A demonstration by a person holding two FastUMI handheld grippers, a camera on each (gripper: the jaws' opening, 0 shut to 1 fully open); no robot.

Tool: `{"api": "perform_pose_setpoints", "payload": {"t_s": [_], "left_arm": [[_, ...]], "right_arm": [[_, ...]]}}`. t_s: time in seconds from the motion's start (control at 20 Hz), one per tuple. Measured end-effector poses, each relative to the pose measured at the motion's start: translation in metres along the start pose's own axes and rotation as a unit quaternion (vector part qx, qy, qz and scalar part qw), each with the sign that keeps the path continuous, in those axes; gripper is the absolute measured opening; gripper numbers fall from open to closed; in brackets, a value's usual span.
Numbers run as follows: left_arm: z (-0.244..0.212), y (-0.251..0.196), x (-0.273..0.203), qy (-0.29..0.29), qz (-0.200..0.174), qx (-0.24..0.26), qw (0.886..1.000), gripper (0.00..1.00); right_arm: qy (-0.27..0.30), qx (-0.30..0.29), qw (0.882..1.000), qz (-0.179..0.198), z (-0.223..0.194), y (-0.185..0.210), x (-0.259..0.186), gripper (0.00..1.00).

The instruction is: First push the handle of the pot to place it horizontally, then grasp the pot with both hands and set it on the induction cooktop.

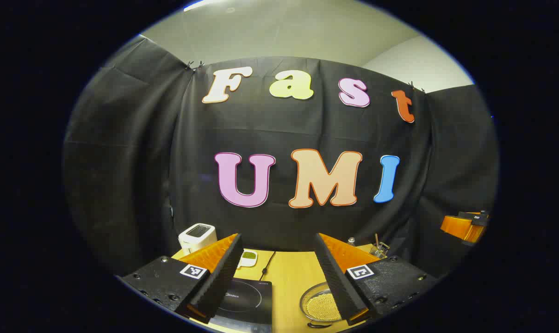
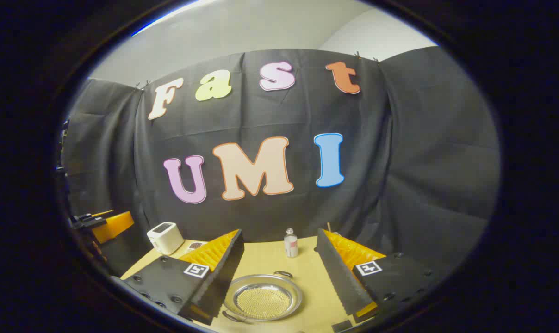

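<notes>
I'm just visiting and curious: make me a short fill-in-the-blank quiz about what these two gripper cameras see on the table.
1. The pot lies on the wooden ____.
2. Both the left gripper and the right gripper have their fingers ____.
3. The white toaster stands near the ____ cloth wall.
4. The induction cooktop is ____ in colour.

Missing words: table; open; black; black

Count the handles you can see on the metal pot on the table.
2. In the right gripper view, one handle sits on the far rim of the pot, the other handle on its near-left rim.
</notes>
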State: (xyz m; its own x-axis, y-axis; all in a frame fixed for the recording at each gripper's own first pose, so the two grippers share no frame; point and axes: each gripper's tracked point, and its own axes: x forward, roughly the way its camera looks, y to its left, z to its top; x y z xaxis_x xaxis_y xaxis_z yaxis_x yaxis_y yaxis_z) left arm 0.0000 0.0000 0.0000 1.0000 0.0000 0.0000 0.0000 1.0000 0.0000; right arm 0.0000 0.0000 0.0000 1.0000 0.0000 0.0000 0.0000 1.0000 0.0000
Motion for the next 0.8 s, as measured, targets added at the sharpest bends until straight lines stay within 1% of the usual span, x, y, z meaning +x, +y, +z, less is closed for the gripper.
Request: {"api": "perform_pose_setpoints", "payload": {"t_s": [0.05,0.1,0.25,0.4,0.45,0.5,0.55,0.6,0.75,0.8], "left_arm": [[-0.001,0.001,-0.002,0.001,0.002,-0.001,1.000,0.90],[-0.001,0.002,-0.002,0.002,0.005,-0.001,1.000,0.94],[-0.001,0.008,-0.009,0.004,0.018,0.007,1.000,0.95],[0.008,0.015,-0.016,-0.009,0.034,0.015,0.999,0.94],[0.009,0.018,-0.018,-0.012,0.040,0.018,0.999,0.95],[0.010,0.020,-0.020,-0.014,0.045,0.020,0.999,0.94],[0.010,0.021,-0.021,-0.015,0.048,0.020,0.999,0.89],[0.010,0.021,-0.021,-0.015,0.050,0.020,0.998,0.94],[0.005,0.019,-0.023,-0.010,0.055,0.018,0.998,0.94],[0.005,0.017,-0.023,-0.009,0.055,0.016,0.998,0.90]], "right_arm": [[0.001,0.000,1.000,0.003,-0.001,0.001,0.000,0.94],[0.001,0.002,1.000,0.010,-0.001,0.003,0.001,0.94],[-0.002,0.000,1.000,0.028,0.000,0.012,0.006,0.94],[0.001,-0.003,0.999,0.041,-0.003,0.020,0.011,0.94],[0.003,-0.002,0.999,0.045,-0.004,0.022,0.012,0.99],[0.004,-0.001,0.999,0.049,-0.005,0.024,0.013,0.94],[0.004,0.000,0.999,0.052,-0.004,0.025,0.014,0.94],[0.005,0.001,0.998,0.055,-0.006,0.026,0.014,0.94],[0.012,-0.003,0.998,0.059,-0.011,0.024,0.015,0.94],[0.014,-0.004,0.998,0.059,-0.013,0.022,0.016,0.94]]}}
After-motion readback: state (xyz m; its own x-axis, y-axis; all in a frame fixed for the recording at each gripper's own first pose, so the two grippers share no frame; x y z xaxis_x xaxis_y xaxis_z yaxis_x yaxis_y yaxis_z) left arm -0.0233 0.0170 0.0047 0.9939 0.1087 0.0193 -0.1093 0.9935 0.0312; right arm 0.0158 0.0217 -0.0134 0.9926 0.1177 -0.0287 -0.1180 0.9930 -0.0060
